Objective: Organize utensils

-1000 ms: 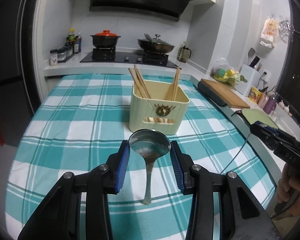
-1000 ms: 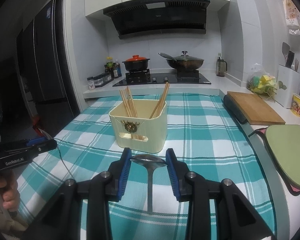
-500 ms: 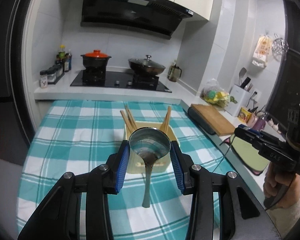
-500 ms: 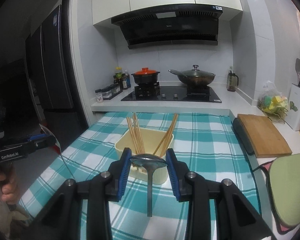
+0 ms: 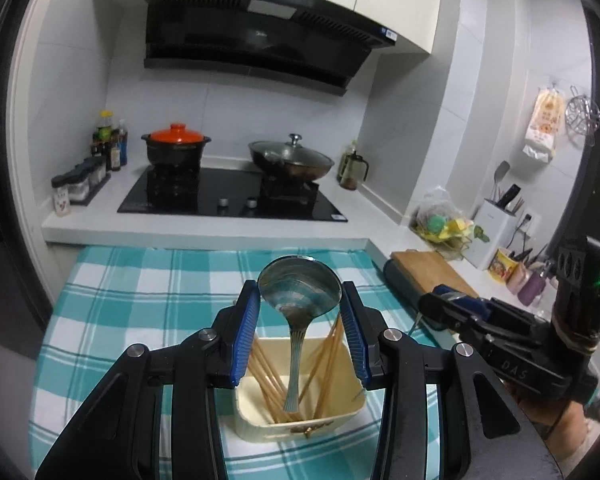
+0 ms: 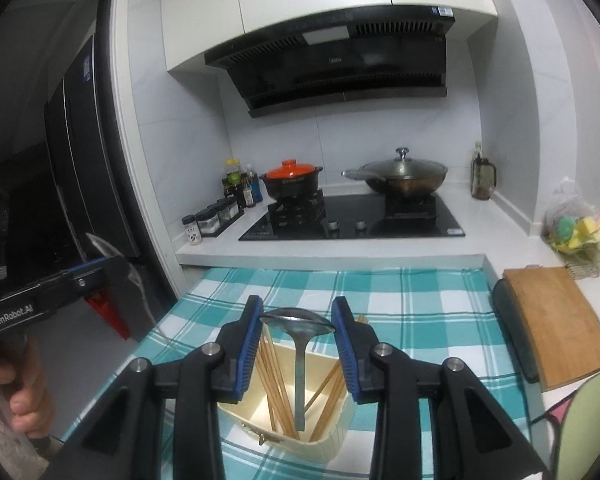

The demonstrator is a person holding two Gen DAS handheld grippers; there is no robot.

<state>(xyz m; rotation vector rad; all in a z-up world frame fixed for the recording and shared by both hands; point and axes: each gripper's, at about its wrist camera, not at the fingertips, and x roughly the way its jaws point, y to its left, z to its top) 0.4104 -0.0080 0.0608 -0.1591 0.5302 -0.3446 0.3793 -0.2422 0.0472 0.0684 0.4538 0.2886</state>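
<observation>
Change: both spoons lifted off the checked cloth, now hanging over the cream holder instead of short of it.
Left gripper (image 5: 300,316): jaws pinching a steel spoon (image 5: 299,300) by the bowl, handle down inside the utensil holder (image 5: 300,420).
Right gripper (image 6: 296,338): jaws clamped on a second spoon (image 6: 298,328), handle dipping among the chopsticks (image 6: 274,384).
Holder: resting on teal plaid tablecloth (image 5: 140,300).
</observation>
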